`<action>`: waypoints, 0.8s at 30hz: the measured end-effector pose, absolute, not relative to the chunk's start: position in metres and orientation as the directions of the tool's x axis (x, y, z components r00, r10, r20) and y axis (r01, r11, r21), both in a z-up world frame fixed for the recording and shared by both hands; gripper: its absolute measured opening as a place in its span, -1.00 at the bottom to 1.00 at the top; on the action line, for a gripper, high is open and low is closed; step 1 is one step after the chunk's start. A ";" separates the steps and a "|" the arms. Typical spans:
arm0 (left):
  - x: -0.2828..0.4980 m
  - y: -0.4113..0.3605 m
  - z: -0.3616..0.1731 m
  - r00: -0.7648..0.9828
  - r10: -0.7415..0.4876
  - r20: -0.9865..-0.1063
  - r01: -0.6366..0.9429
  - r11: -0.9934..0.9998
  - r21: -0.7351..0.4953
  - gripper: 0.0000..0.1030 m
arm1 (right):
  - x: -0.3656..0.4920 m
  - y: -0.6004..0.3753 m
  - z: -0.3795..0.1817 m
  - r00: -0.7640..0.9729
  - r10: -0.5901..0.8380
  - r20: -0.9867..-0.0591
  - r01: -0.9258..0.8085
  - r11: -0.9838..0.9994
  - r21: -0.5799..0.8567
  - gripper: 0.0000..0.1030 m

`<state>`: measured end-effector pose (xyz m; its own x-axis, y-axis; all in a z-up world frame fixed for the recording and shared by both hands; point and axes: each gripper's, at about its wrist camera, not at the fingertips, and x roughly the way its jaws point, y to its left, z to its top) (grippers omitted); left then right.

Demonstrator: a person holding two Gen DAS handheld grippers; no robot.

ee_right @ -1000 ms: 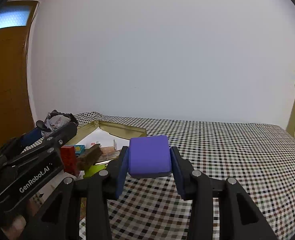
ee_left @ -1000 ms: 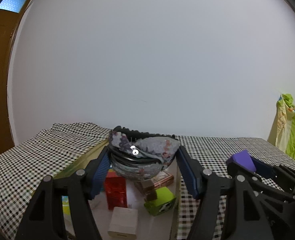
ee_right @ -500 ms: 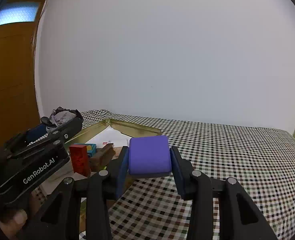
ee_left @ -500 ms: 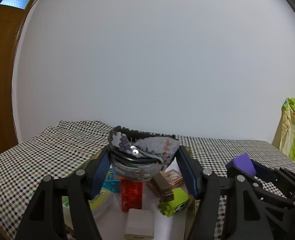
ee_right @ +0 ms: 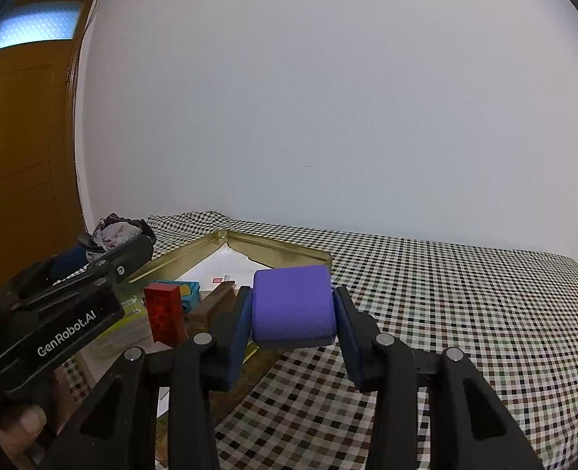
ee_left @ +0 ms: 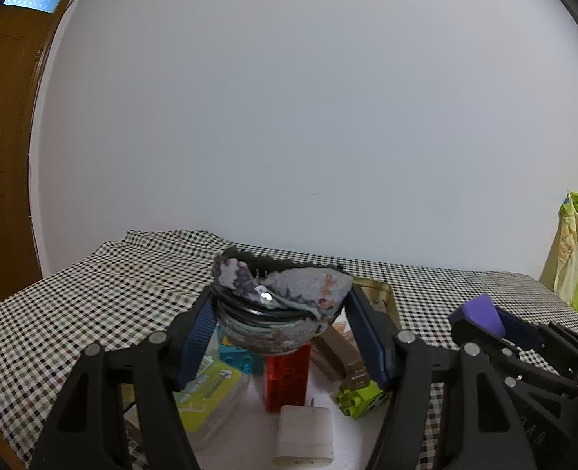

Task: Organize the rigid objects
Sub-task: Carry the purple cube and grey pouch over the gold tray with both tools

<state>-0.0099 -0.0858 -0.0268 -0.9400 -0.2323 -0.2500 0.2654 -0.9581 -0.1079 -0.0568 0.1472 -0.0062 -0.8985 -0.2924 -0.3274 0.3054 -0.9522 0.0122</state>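
Left gripper (ee_left: 281, 313) pinching floral pouch (ee_left: 281, 305) above gold tray (ee_right: 273, 246), right gripper (ee_right: 292, 313) pinching purple block (ee_right: 292, 305) beside tray, red brick (ee_left: 287, 376) inside

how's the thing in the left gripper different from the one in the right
The floral pouch is patterned grey, rounded and crumpled, bulging above the left gripper; the purple block is plain, smooth and boxy, sitting squarely in the right gripper. Both are clamped and held up off the checkered cloth.

Black tool (ee_right: 292, 325); blue pads (ee_right: 238, 333)
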 end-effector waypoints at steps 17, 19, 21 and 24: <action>0.002 -0.107 -0.029 -0.932 -0.249 -0.263 0.289 -0.950 -0.123 0.28 | -0.054 0.132 -0.003 -0.886 -0.318 -0.337 0.338 -0.941 0.000 -0.15; 0.003 -0.110 -0.029 -0.930 -0.251 -0.266 0.291 -0.949 -0.119 0.28 | -0.060 0.127 -0.005 -0.883 -0.321 -0.341 0.342 -0.940 0.000 -0.15; 0.004 -0.109 -0.029 -0.930 -0.253 -0.269 0.291 -0.950 -0.112 0.28 | -0.062 0.126 -0.006 -0.881 -0.324 -0.345 0.345 -0.939 0.000 -0.15; 0.003 -0.112 -0.029 -0.927 -0.255 -0.276 0.293 -0.951 -0.103 0.28 | -0.064 0.124 -0.006 -0.876 -0.330 -0.351 0.352 -0.936 0.002 -0.15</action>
<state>0.0027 -0.1122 -0.0287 -0.9267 -0.2553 -0.2759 0.2925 -0.9507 -0.1026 -0.0635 0.1243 -0.0060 -0.8762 -0.3302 -0.3510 0.3519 -0.9360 0.0021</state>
